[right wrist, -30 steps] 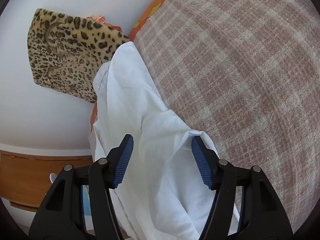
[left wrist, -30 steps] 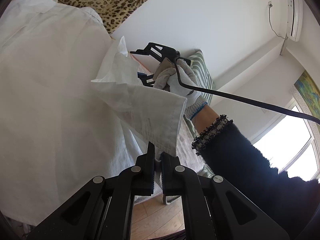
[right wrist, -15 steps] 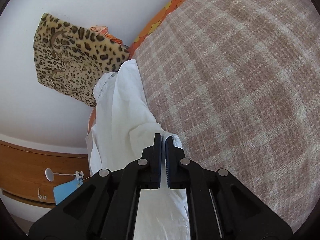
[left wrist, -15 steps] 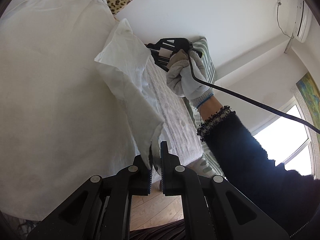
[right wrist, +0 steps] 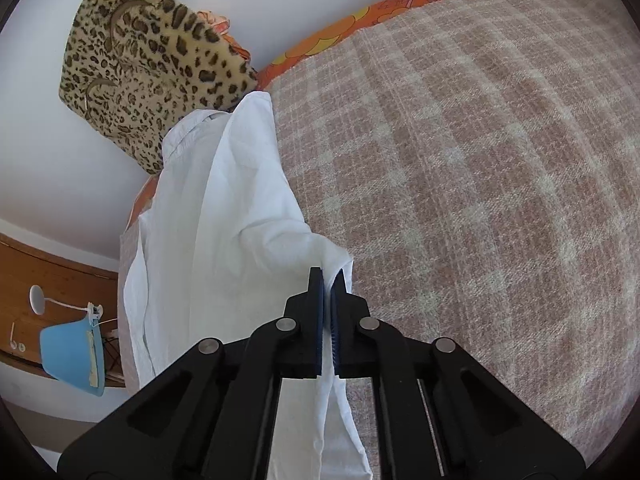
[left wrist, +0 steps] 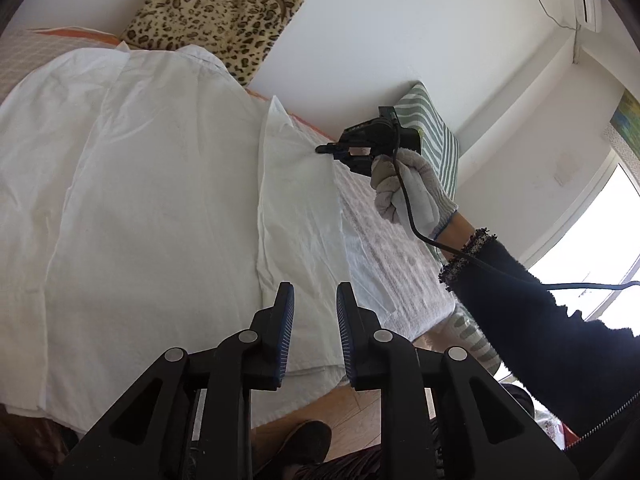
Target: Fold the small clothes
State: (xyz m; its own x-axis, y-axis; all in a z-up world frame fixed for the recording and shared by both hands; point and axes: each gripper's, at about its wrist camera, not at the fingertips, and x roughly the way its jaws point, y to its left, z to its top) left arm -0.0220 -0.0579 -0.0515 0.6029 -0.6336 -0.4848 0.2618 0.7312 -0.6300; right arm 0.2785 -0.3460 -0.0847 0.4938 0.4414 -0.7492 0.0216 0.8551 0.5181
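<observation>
A white shirt (left wrist: 160, 208) lies spread on the bed, collar toward the leopard cushion. One sleeve (left wrist: 300, 208) lies folded along its right side. My left gripper (left wrist: 315, 304) is open just above the sleeve's near end, holding nothing. My right gripper (right wrist: 329, 280) is shut on a fold of the shirt's edge (right wrist: 256, 216) and lifts it slightly off the blanket. The right gripper also shows in the left wrist view (left wrist: 332, 151), held by a gloved hand at the sleeve's far end.
A leopard-print cushion (left wrist: 216, 12) leans on the wall at the bed's head. A pink checked blanket (right wrist: 460, 168) covers the bed. A green striped pillow (left wrist: 436, 136) lies by the wall. A blue basin (right wrist: 72, 356) stands by a wooden cabinet.
My left gripper has let go of the sleeve and opened; the sleeve now lies flat on the shirt. My right gripper closed on the shirt's edge half a second ago and holds it.
</observation>
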